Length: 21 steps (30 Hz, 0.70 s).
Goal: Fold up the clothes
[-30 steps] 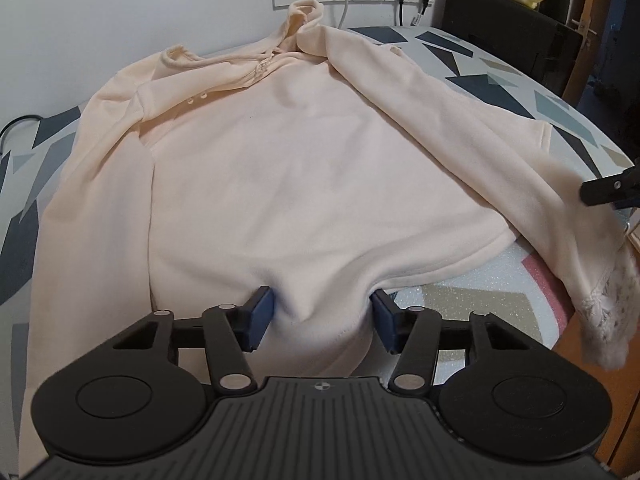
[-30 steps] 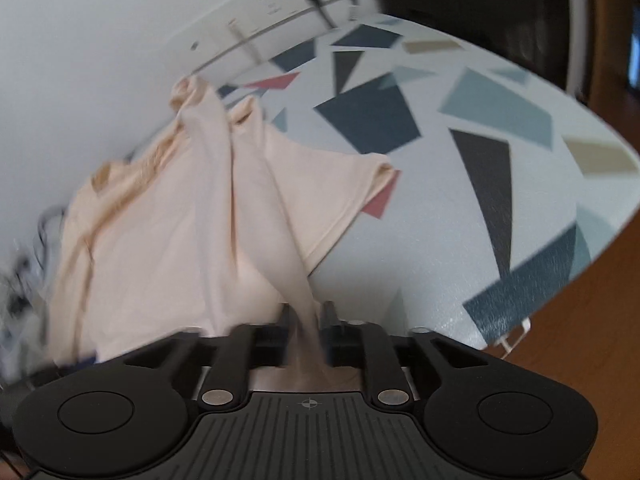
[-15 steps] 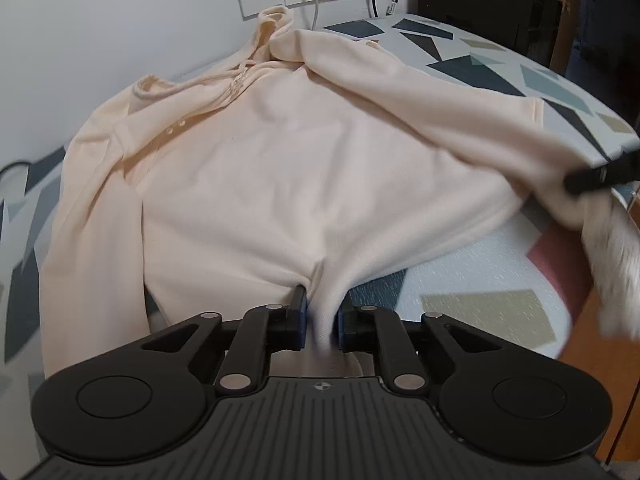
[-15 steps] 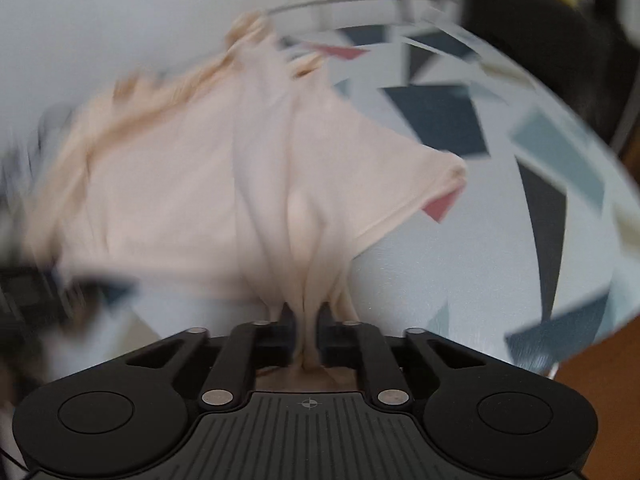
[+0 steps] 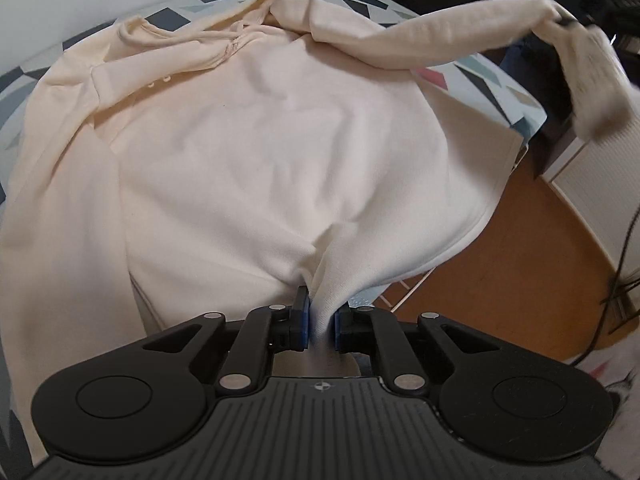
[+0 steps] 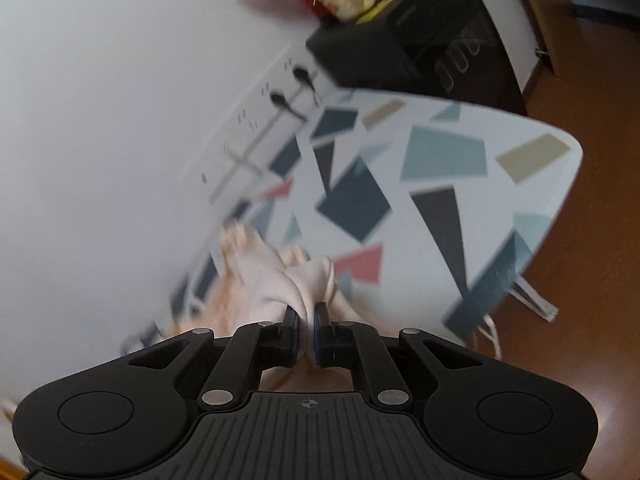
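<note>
Folding has barely begun: the hoodie [image 5: 272, 152] lies spread on the table [image 6: 448, 152], left gripper [image 5: 319, 322] pinching its hem at the near edge, right gripper [image 6: 307, 330] clamped on a lifted sleeve [image 5: 440, 44]; no fold laid yet

Hoodie [image 5: 272, 152] covers most of tabletop [image 5: 492, 76]; left sleeve [image 5: 60, 240] cut by picture edge. Raised sleeve cuff [image 5: 592, 80] blurred, right gripper behind it barely visible. Right wrist view: hoodie [image 6: 276, 280] smeared, mostly hidden below fingers [image 6: 290, 334]; wall sockets [image 6: 280, 100] blurred.
</note>
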Motion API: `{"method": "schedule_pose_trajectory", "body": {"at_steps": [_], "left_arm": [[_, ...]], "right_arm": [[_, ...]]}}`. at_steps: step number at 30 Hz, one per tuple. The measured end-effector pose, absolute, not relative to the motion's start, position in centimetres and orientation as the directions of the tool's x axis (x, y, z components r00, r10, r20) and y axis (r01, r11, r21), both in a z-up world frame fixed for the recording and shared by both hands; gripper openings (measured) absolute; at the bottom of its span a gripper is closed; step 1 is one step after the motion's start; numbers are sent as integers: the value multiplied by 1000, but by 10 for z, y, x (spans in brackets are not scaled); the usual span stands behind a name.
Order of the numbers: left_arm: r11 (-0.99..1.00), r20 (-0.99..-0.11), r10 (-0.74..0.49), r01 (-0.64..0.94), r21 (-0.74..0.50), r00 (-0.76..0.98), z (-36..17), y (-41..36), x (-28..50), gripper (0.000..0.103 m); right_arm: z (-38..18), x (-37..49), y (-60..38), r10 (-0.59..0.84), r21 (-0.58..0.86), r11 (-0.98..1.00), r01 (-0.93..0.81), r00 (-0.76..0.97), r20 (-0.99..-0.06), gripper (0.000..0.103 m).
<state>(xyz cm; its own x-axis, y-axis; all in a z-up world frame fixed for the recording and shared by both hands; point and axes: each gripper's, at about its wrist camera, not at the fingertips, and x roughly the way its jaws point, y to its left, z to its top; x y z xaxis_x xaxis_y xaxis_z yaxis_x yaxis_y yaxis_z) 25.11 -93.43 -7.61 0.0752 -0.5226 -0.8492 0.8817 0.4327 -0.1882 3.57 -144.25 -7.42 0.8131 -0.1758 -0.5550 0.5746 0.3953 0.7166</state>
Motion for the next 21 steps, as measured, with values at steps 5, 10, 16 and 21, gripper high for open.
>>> {"method": "schedule_pose_trajectory", "body": {"at_steps": [5,10,16,21], "left_arm": [[463,-838,-542,857,-227,70,-68,-937,263,11],[489,-846,-530,836,-249,58,-74,-942,267,12],[534,-826,-561,784,-315,50,-64,-942,280,19],[578,-787,-611,727,-371,84,-35,-922,301,36]], "right_arm": [[-37,117,-1482,-222,706,459,540,839,-497,6],[51,180,-1494,-446,713,597,369,891,-88,6],[51,270,-1485,-346,578,726,372,925,-160,7],[-49,355,-1449,-90,409,818,404,793,-603,7]]}}
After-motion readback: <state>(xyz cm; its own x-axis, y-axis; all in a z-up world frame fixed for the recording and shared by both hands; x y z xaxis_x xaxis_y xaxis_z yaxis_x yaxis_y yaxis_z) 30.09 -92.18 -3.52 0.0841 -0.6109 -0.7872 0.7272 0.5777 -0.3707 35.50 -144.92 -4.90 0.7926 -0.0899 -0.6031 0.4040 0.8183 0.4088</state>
